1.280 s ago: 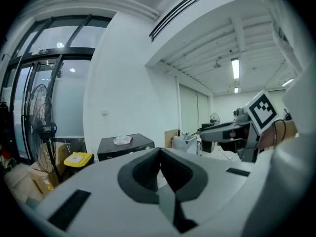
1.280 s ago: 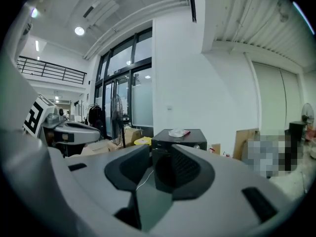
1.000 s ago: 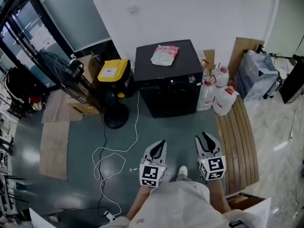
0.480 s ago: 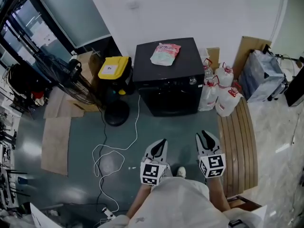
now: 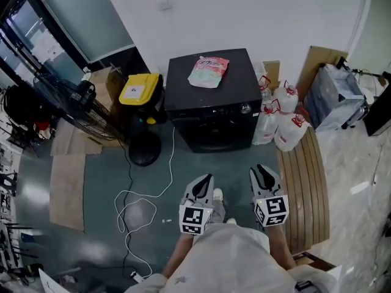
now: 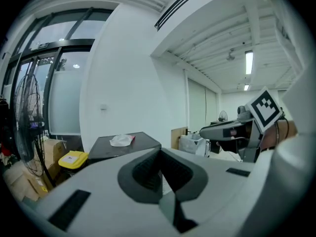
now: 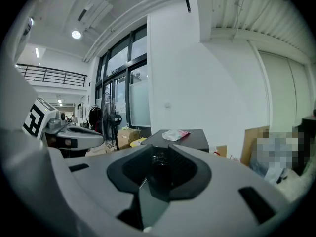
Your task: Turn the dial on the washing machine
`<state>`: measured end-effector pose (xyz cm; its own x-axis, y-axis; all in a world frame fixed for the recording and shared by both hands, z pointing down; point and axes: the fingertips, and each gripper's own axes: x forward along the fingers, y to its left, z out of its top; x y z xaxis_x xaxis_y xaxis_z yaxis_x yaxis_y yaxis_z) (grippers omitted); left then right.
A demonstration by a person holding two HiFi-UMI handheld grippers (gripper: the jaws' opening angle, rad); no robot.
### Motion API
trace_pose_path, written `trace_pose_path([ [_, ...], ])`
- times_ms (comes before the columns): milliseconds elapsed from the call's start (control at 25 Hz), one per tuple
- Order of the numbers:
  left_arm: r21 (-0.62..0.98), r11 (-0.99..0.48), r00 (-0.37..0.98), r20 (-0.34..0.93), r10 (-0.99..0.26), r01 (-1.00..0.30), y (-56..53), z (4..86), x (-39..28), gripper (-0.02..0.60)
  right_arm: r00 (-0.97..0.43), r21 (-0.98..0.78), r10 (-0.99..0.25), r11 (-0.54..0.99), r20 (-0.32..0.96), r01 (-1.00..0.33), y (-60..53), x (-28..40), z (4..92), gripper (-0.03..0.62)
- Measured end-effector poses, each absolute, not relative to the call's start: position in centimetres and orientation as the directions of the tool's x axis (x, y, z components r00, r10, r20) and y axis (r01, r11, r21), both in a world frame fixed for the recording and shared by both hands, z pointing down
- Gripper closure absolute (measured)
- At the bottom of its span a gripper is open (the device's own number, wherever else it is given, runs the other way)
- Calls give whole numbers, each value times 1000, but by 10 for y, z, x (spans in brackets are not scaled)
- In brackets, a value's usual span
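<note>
From my head, both tongs point at the washing machine point(image 5: 211, 99), which stands well ahead of them. The left tongs point(image 5: 205, 182) are closed with nothing in them, and so are the right tongs point(image 5: 261, 171). The dial point(image 5: 246, 109) is far ahead of the right tongs, close to the white jugs point(image 5: 287, 127). I think I could bump a jug when I reach. The white cable point(image 5: 137, 197) lies on the floor ahead and left of the left tongs, and I could trip on it.

From the left tongs, the jaws are together and the machine is far off.

From the right tongs, the jaws are together too, so I must open them or they will slip off the dial.

The pouch point(image 5: 208, 71) and the yellow lid point(image 5: 140, 89) have print that is too small to read.
</note>
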<state>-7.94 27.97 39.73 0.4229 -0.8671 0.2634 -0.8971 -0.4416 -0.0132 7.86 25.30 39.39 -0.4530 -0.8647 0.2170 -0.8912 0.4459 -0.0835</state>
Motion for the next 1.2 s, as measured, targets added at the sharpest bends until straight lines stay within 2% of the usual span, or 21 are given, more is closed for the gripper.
trace_pose_path([
  [560, -17, -490, 472, 238, -849, -872, 155, 391, -113, 568, -392, -43, -891, 393, 227, -919, 144, 48, 391, 490],
  [1200, 31, -578, 569, 227, -790, -815, 59, 416, -137, 568, -270, 17, -921, 286, 280, -958, 74, 28, 413, 488],
])
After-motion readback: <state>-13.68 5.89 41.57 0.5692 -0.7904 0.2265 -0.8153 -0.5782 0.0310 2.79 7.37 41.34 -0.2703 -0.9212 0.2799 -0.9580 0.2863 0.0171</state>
